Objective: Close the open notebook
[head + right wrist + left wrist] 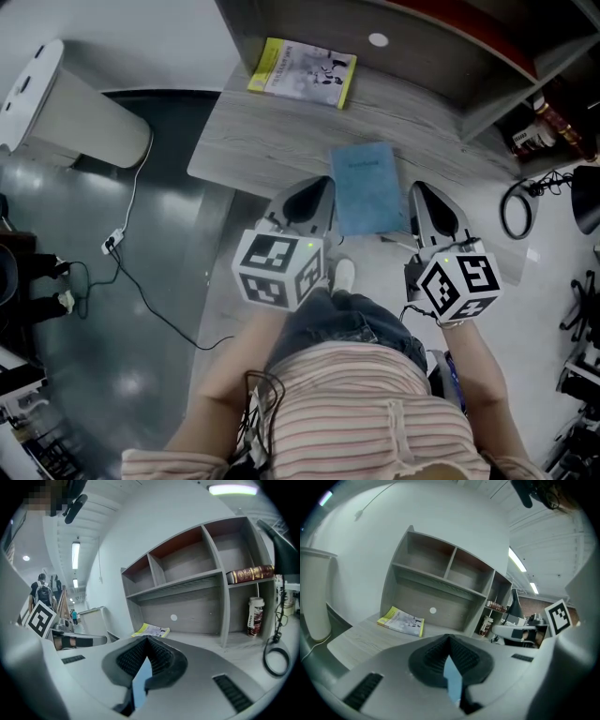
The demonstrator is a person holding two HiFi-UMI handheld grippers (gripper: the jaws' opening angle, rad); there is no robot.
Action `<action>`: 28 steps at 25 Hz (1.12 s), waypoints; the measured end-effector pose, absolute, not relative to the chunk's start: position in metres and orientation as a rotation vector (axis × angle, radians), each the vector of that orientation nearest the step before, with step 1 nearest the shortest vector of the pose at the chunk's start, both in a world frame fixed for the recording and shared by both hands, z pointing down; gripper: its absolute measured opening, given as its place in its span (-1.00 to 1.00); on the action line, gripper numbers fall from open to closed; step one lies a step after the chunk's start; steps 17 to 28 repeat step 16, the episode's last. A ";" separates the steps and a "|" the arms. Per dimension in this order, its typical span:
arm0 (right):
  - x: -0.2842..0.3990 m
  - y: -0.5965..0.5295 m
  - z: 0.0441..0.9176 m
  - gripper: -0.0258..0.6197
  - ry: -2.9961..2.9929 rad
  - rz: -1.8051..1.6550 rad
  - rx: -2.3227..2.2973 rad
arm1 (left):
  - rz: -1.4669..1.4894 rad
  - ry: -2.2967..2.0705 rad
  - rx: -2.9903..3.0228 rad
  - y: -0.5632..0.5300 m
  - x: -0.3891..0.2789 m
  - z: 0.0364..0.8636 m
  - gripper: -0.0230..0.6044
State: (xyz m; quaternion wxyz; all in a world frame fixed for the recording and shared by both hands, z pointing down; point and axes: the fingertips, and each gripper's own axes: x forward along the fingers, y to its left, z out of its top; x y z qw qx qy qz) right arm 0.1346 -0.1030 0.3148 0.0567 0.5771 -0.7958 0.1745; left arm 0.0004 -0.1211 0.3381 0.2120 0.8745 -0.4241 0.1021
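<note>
- Head view, looking steeply down: the blue notebook lies closed and flat, cover up, near the front edge of the grey wood-grain desk.
- You hold your left gripper just beside the notebook's left edge and your right gripper just beside its right edge, so the notebook sits between them.
- Left gripper view: the jaws are clenched, with their ribbed pads meeting at the tip. Only a thin sliver of blue shows in the slit beneath.
- Right gripper view: the jaws are likewise pressed together, with the same narrow blue strip showing in the gap.
- A yellow booklet rests farther back on the desk, well apart from the notebook and close to the shelf unit.
- A brown book lies on its side in a right-hand compartment of the shelf unit.
- A black cable coil hangs off the desk's right end.
- To your left, a tall white unit stands on the glossy dark floor, with a white cable trailing from it.
</note>
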 end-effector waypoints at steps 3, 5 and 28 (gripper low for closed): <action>0.141 -0.099 0.309 -0.90 -2.423 0.536 1.771 | 0.277 -1.180 2.440 -0.119 0.002 0.335 -0.89; 0.142 -0.096 0.307 -0.90 -2.423 0.527 1.775 | 0.274 -1.186 2.447 -0.117 0.002 0.333 -0.89; 0.144 -0.082 0.305 -0.90 -2.427 0.500 1.796 | 0.236 -1.240 2.483 -0.111 -0.004 0.321 -0.89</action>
